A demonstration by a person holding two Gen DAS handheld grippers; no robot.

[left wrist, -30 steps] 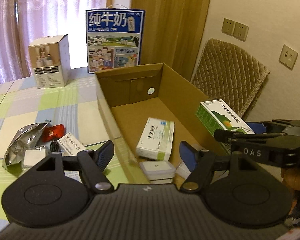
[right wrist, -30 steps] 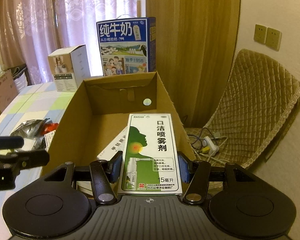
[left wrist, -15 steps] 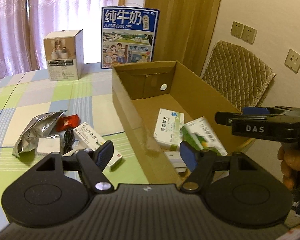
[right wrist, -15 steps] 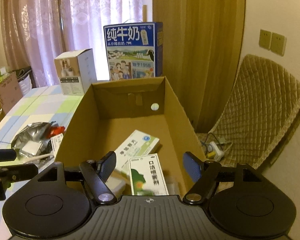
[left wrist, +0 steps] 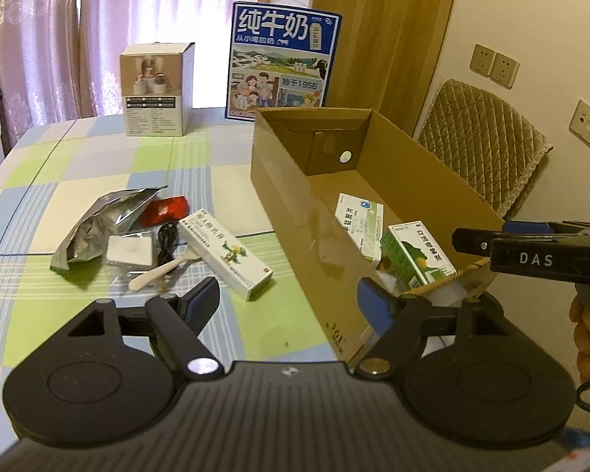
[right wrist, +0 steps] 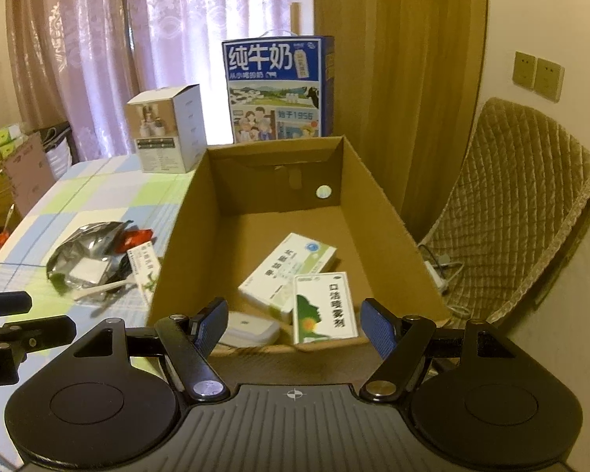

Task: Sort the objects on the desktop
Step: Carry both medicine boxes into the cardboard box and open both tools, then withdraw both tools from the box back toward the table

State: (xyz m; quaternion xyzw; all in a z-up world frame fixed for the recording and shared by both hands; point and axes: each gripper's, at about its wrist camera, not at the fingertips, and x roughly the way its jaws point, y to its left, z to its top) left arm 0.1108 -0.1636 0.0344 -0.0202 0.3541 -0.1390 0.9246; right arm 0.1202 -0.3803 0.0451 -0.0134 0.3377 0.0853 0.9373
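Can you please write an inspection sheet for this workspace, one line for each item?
Surface: table with checked cloth, partly covered.
Job's things: cardboard box open, holding a green spray box, a white-green medicine box and a white lidded case; on the cloth remain a long ointment box, foil bag, red packet, white square pad, pale spoon.
Clutter: milk carton and white product box at the far edge.
Tongs: left tongs opening, nothing between; right tongs open, empty.
Cables: black cord on the cloth; power strip on the floor.
Surroundings: curtains, quilted chair, wall sockets.
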